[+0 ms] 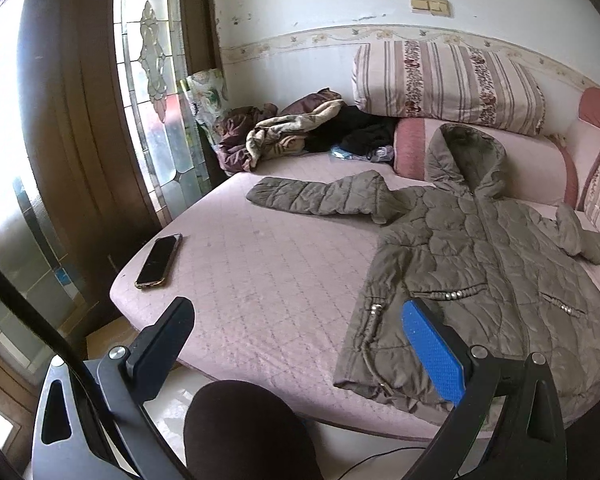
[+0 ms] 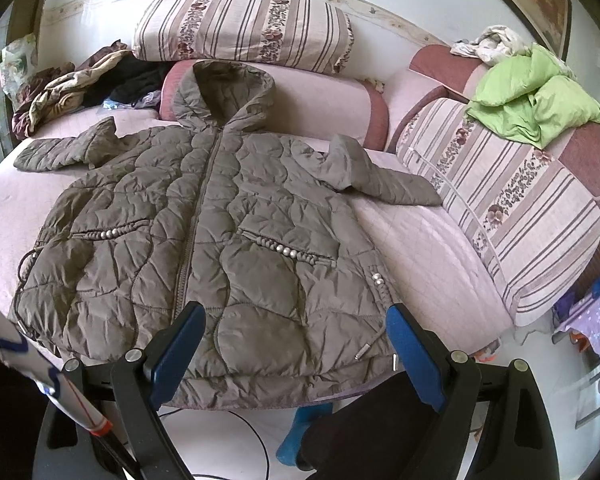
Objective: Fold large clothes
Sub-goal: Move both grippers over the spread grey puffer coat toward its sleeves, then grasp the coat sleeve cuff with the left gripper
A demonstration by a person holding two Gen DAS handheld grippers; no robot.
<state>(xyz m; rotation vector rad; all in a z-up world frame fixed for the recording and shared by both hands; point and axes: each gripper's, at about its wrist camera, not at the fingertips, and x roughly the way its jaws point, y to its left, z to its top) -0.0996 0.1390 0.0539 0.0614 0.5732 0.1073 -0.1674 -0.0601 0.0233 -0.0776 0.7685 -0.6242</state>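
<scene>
Olive-green quilted hooded puffer jacket [image 2: 204,216] lies front up and zipped on the pink quilted bed cover [image 1: 260,272], hem at the near edge, hood propped against the pink bolster cushion [image 2: 320,100] at the far side. Both sleeves spread outward, left one [image 1: 320,196] flat toward the far left, right one [image 2: 384,180] bent and partly lying on the body. Spread flat like this likely so sleeves can be folded in first; no fold made yet, so task looks at its start.

Left gripper [image 1: 296,344], black with blue pads, hovers off the near-left of the jacket, jaws wide apart, holding nothing; its right finger overlaps the hem's left corner in the left wrist view, contact unclear. Right gripper [image 2: 296,344] hangs over the near hem, jaws wide apart, empty, framing the right half of the hem, probably lining up a grab there.

Black smartphone in a gold case [image 1: 160,260] sits at the bed's near-left corner, well apart from the jacket, out of the fold path. Heap of brown, beige and black clothes [image 1: 300,128] at the far left, striped floral cushion [image 2: 244,24] against the far wall, lime-green garment [image 2: 540,104] on the striped sofa arm at right. All clear of the jacket. Person's dark knee shows below the bed edge.
</scene>
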